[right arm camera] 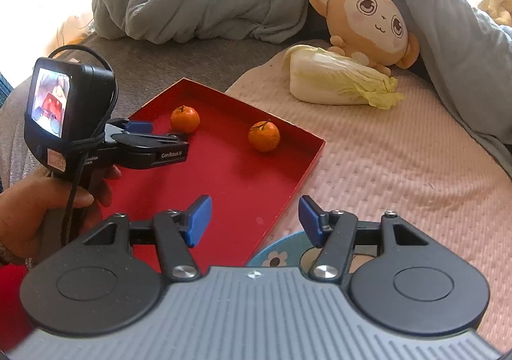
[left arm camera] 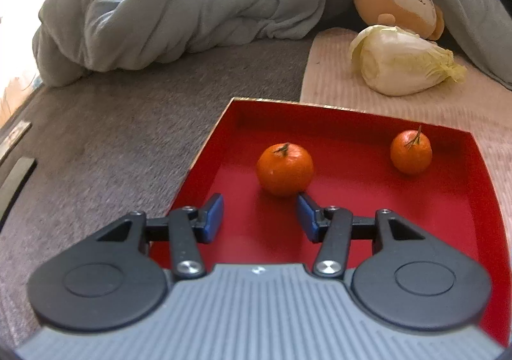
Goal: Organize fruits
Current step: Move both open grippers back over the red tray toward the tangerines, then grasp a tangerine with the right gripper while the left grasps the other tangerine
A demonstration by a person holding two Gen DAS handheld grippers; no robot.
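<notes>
**A:** So where's your fruit at right now?

**B:** You've got two mandarins sitting in the red tray (left arm camera: 352, 225), both with their little stems pointing up. The near mandarin (left arm camera: 284, 168) is right in front of your left gripper (left arm camera: 260, 216), just past the tips and a bit toward the right finger. From that camera the right finger's tip looks like it's almost touching the fruit, but I can't tell if it really is. The far mandarin (left arm camera: 411, 152) is off toward the tray's back right corner, well apart from the first one.

**A:** And the tongs?

**B:** Your left one is spread apart, nothing between the blue pads (left arm camera: 212, 217). You can see it from the right camera too, hovering over the tray's left side just beside that same mandarin, with your left hand (right arm camera: 48, 203) wrapped round the handle and the little screen on the back. Your right gripper (right arm camera: 255, 220) is spread wide as well and holding nothing. It sits over the tray's near right edge, one pad above the red floor and the other out past the wall.

**A:** What's around the tray?

**B:** It lies half on a grey cover (left arm camera: 112, 142), half on a pink ribbed mat (right arm camera: 400, 168). Behind it on the mat there's a cabbage (left arm camera: 403, 62) on its side, a monkey plush (right arm camera: 371, 24) right behind that, touching it, and a rumpled blue-grey blanket (left arm camera: 179, 1) across the back. There's also a blue flowery thing (right arm camera: 281, 254) peeking out under your right gripper, beside the tray.
</notes>
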